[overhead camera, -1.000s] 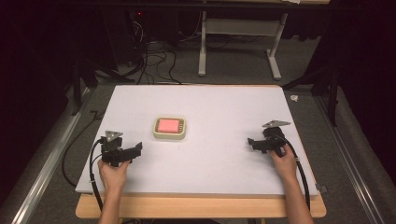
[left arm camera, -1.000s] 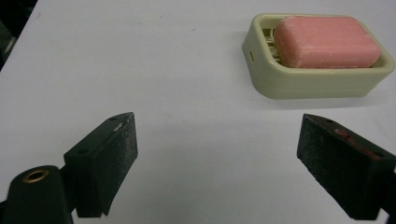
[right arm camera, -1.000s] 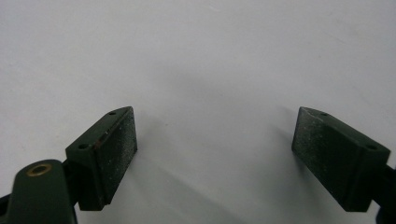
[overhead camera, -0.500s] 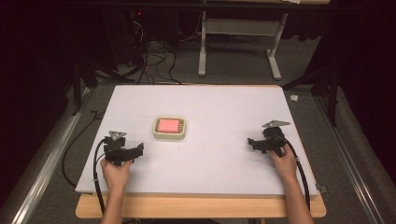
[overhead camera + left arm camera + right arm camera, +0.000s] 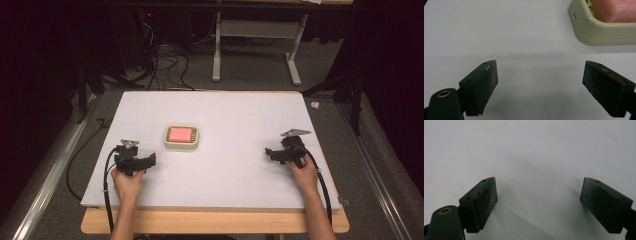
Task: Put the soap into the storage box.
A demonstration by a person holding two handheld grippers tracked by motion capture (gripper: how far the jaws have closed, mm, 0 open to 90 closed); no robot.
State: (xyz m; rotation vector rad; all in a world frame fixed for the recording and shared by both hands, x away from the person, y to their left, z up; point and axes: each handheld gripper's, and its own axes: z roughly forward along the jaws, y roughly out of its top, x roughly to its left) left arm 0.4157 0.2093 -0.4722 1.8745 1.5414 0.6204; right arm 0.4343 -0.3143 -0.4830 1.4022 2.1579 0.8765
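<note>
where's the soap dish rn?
High view: the soap dish sits left of centre on the white table, just ahead-right of the left gripper, untouched.

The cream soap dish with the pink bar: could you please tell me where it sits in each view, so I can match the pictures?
High view: the soap dish sits left of centre on the white table, ahead and right of the left gripper.
Left gripper view: its corner fills the top right, beyond the open jaws.
Right gripper view: not in it.
Shared landmark: the white table top.
</note>
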